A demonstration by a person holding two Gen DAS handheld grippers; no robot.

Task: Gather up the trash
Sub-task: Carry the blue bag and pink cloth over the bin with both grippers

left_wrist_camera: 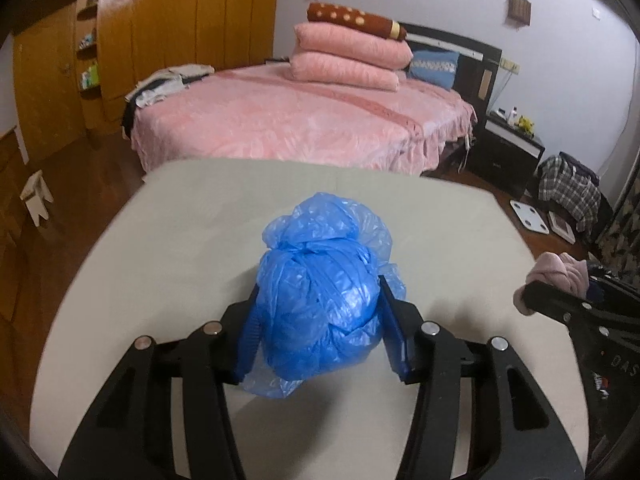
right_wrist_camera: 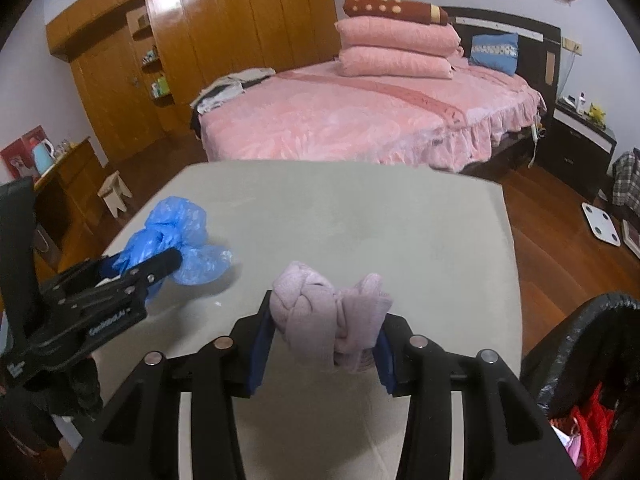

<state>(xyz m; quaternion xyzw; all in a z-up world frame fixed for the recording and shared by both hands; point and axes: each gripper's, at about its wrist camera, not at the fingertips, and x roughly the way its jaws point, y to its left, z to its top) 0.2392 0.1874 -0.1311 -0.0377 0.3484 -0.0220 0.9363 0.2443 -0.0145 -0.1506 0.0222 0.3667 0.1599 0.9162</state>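
Gripping a knotted blue bag [left_wrist_camera: 318, 300], left claw [left_wrist_camera: 318, 320] squeezes only slippery film; it could slide out. Right claw [right_wrist_camera: 324, 332] clamps a bunched pink cloth [right_wrist_camera: 328, 316], which may snag the bin [right_wrist_camera: 592, 344] rim.

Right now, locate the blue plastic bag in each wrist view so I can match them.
Left wrist: blue plastic bag centre frame, between the left gripper fingers, over the grey table.
Right wrist: same bag at left, held in the left gripper.
Shared landmark: the pink bed beyond the table.
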